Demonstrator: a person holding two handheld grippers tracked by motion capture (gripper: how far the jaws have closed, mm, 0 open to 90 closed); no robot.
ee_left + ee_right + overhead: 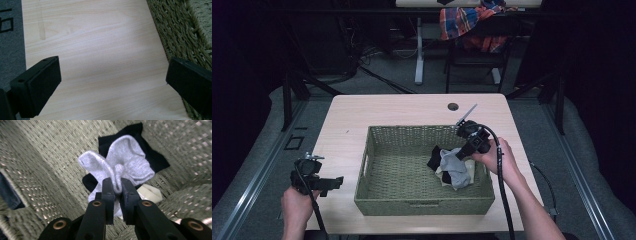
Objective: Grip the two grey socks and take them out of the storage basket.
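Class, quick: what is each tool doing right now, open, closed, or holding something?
Left tool: open, holding nothing, above the table.
Right tool: closed on the grey sock in the basket.

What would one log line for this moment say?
right gripper: shut on grey sock in basket | left gripper: open, over table | black sock: under grey sock

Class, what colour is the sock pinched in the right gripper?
Light grey; the sock in the right gripper shows best in the right gripper view.

I see a light grey sock (pixel 125 165) over a black one (pixel 152 157). The woven basket (pixel 377 200) is olive green. My bench (pixel 347 115) is pale wood.
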